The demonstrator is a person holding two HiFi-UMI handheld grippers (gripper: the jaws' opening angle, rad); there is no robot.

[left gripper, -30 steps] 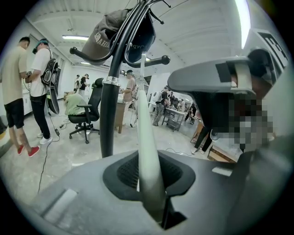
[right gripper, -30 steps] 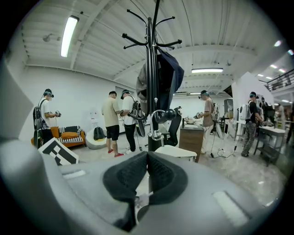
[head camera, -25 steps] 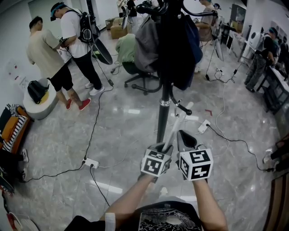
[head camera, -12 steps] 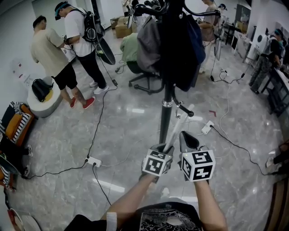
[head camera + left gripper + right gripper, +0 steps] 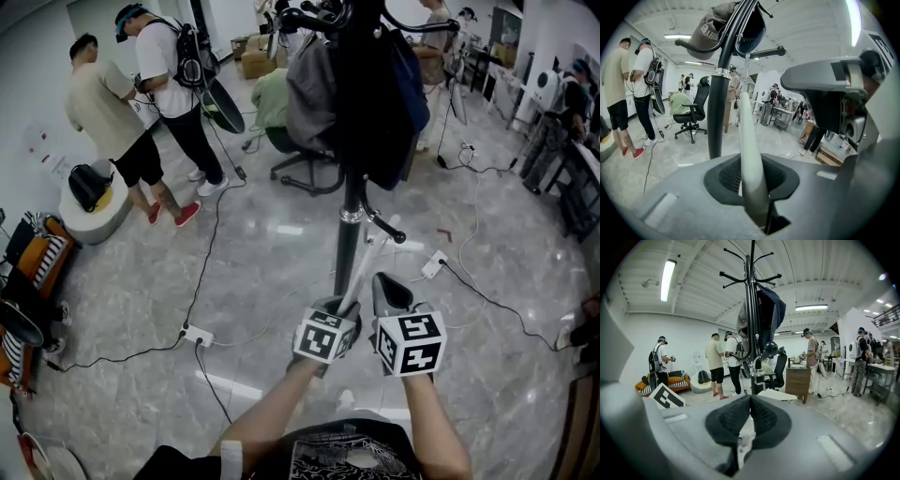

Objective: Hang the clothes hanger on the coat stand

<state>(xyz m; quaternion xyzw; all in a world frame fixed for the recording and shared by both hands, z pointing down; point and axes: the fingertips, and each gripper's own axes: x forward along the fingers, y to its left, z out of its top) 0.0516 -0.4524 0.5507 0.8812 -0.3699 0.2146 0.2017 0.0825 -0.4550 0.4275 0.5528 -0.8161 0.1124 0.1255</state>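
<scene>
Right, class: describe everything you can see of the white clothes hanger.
The white plastic-looking clothes hanger is smooth, slim and pale. One straight arm rises from the left gripper, whose fingers clamp its lower end. It tilts up beside the black coat stand pole, not yet hung. Its hook cannot be made out.

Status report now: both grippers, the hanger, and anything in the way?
Left gripper shut on white hanger. Right gripper shut, empty, beside it. Hanger not yet on coat stand. Clothes hang on its upper hooks.
</scene>
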